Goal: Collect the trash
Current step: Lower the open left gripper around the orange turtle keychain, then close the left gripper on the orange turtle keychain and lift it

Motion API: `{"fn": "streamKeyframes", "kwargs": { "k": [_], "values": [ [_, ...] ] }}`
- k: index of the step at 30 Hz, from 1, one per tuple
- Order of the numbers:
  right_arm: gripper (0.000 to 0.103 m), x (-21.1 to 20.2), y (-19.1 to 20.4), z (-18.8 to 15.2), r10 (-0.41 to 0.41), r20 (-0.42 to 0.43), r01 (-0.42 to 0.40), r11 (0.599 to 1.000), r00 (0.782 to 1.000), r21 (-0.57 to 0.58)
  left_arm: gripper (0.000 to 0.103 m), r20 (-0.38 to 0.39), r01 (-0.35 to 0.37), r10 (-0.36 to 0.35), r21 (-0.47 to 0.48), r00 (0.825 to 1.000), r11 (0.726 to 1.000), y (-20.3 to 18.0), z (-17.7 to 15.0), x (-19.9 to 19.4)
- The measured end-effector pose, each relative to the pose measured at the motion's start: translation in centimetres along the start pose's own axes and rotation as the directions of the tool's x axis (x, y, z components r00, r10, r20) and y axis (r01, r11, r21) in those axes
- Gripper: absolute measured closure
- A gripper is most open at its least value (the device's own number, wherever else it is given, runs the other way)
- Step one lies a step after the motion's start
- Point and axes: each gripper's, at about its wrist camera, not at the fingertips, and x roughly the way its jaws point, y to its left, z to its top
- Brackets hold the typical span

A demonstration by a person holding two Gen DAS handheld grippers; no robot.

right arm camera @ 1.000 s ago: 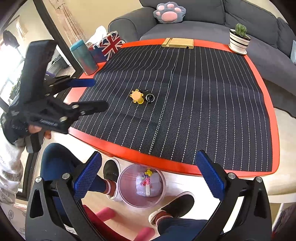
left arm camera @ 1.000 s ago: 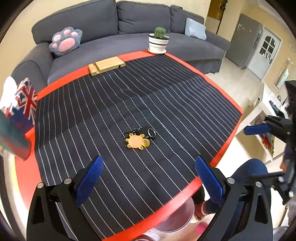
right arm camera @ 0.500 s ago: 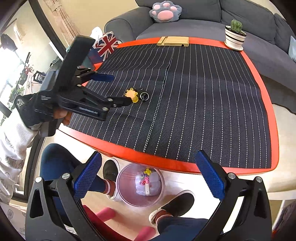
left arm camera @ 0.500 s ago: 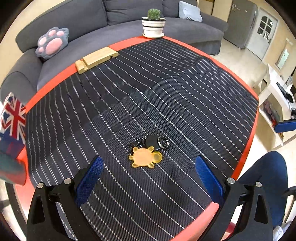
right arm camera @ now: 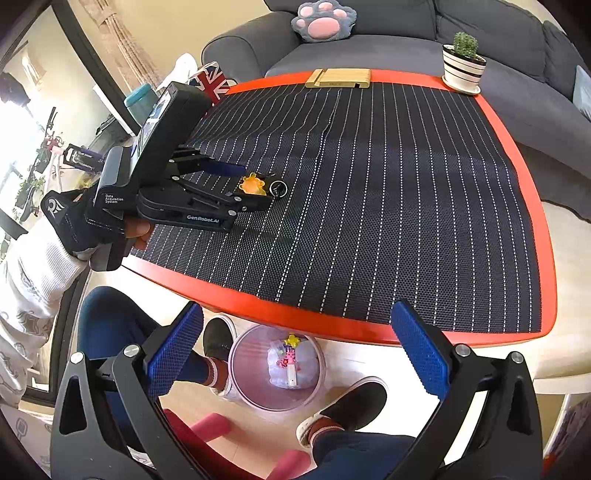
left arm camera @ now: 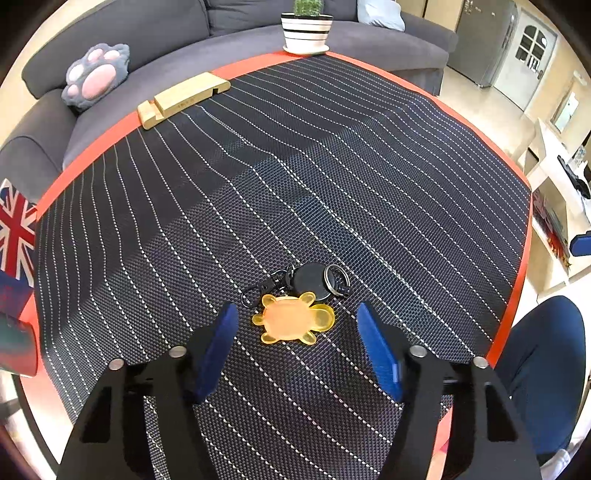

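The left gripper (left arm camera: pixel 293 323), jaws just narrowing, straddles the translucent orange turtle-shaped keychain (left arm camera: pixel 293 320) on the black striped woven mat (left arm camera: pixel 332 166) without touching it; black reel at one o'clock. The right gripper (right arm camera: pixel 295 347) hangs wide open.

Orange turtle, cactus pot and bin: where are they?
Orange turtle (left arm camera: pixel 293 320), left wrist view, middle of its shell.
Cactus pot (left arm camera: pixel 306 32), left wrist view, striped side.
Bin (right arm camera: pixel 236 373), right wrist view, left rim.
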Motion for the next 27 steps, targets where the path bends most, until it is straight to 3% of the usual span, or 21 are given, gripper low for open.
{"fn": "streamKeyframes", "kwargs": {
  "k": [4,17,27],
  "values": [
    [0.003,0.3,0.2,0.0,0.002,-0.003,-0.002,1.0,1.0,-0.003,0.058,-0.013,-0.002,0.002,-0.001,1.0,1.0,0.0,0.0,0.3],
    [0.003,0.9,0.7,0.5,0.001,-0.008,-0.001,1.0,1.0,-0.021,0.059,0.019,-0.007,0.008,-0.032,1.0,0.999,0.7,-0.5,-1.7],
    [0.004,2.0,2.1,3.2,-0.002,-0.012,0.001,0.996,1.0,-0.095,0.059,0.048,-0.023,0.027,-0.082,0.998,0.996,2.1,-1.1,-4.4]
  ]
}}
